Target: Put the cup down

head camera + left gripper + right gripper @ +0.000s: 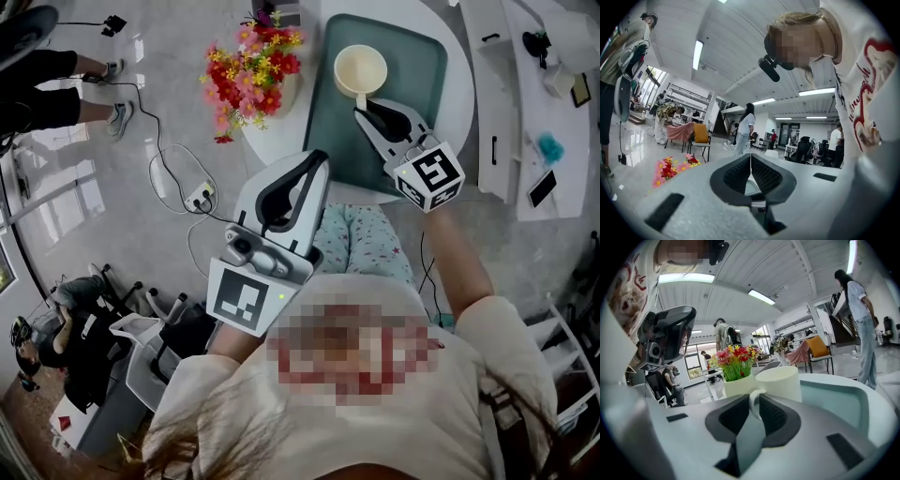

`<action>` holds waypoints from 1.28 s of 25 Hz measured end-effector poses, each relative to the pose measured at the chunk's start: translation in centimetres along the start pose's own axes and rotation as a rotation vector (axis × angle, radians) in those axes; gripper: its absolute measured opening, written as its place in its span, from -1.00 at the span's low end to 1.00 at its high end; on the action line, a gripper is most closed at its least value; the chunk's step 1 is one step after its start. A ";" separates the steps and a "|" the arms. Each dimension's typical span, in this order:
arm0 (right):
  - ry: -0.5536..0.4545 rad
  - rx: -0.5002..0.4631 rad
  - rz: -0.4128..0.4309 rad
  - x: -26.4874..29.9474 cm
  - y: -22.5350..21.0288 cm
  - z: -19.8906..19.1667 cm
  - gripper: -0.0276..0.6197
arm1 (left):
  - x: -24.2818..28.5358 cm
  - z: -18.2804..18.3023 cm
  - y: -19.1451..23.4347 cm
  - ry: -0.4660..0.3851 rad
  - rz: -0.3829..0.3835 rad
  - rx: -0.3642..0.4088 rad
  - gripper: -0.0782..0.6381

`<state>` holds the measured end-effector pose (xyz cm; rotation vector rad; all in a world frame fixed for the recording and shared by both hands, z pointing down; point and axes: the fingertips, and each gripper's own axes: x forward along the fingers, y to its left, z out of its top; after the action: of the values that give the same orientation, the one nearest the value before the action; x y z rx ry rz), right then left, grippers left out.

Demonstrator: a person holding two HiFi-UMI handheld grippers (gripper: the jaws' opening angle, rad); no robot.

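Note:
A cream cup (359,68) with a handle stands upright over the teal tray (412,56) on the round white table (458,105). My right gripper (362,106) is shut on the cup's handle from the near side. In the right gripper view the handle sits between the pads at the gripper (755,399), with the cup (780,383) just beyond and the tray (836,397) to its right. The cup's base is hidden, so I cannot tell whether it touches the tray. My left gripper (315,159) is held off the table near the person's lap, and the gripper (750,157) is shut on nothing.
A pot of red and yellow flowers (255,70) stands at the table's left edge, close to the tray. A power strip with cables (200,197) lies on the floor to the left. A white desk (553,112) with small items is at the right. People stand and sit around the room.

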<state>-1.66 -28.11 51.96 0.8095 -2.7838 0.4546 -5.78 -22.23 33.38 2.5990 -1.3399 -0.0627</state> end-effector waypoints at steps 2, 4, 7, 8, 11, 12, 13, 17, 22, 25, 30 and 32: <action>0.006 -0.003 -0.005 -0.4 0.0 0.0 -0.75 | 0.1 0.2 -0.2 -0.002 -0.005 0.005 -0.73; 0.005 -0.004 -0.009 -0.9 0.0 0.2 -0.75 | 0.3 0.4 -0.4 -0.004 -0.010 0.009 -0.73; -0.015 -0.007 -0.021 -1.7 -0.1 0.9 -0.75 | 0.6 0.8 -0.7 -0.012 -0.016 0.013 -0.73; -0.023 -0.009 -0.025 -1.9 -0.2 1.3 -0.75 | 0.6 0.9 -0.7 -0.015 -0.018 0.014 -0.73; -0.049 -0.018 -0.035 -2.5 -0.3 2.6 -0.75 | 1.0 1.3 -1.0 -0.026 -0.028 0.019 -0.73; -0.056 -0.022 -0.039 -2.7 -0.4 3.1 -0.75 | 1.1 1.4 -1.0 -0.028 -0.031 0.021 -0.73; -0.063 -0.027 -0.044 -2.9 -0.4 3.5 -0.75 | 1.3 1.4 -1.1 -0.030 -0.035 0.023 -0.73; -0.106 -0.058 -0.066 -3.9 -0.2 5.8 -0.75 | 1.7 2.2 -1.3 -0.060 -0.049 0.046 -0.73; -0.188 -0.107 -0.076 -5.7 1.2 10.2 -0.75 | 2.0 3.7 -1.7 -0.087 -0.062 0.070 -0.73; -0.256 -0.138 -0.078 -6.9 2.0 13.6 -0.75 | 2.2 4.3 -1.8 -0.085 -0.062 0.072 -0.73; -0.331 -0.173 -0.072 -8.8 3.5 18.8 -0.75 | 2.4 5.5 -2.0 -0.099 -0.066 0.102 -0.73; -0.351 -0.177 -0.076 -9.5 4.1 20.7 -0.75 | 2.4 6.3 -2.4 -0.115 -0.073 0.106 -0.73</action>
<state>1.64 -27.36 29.08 1.0351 -3.0362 0.0516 -3.31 -23.93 26.83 2.7719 -1.3182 -0.1586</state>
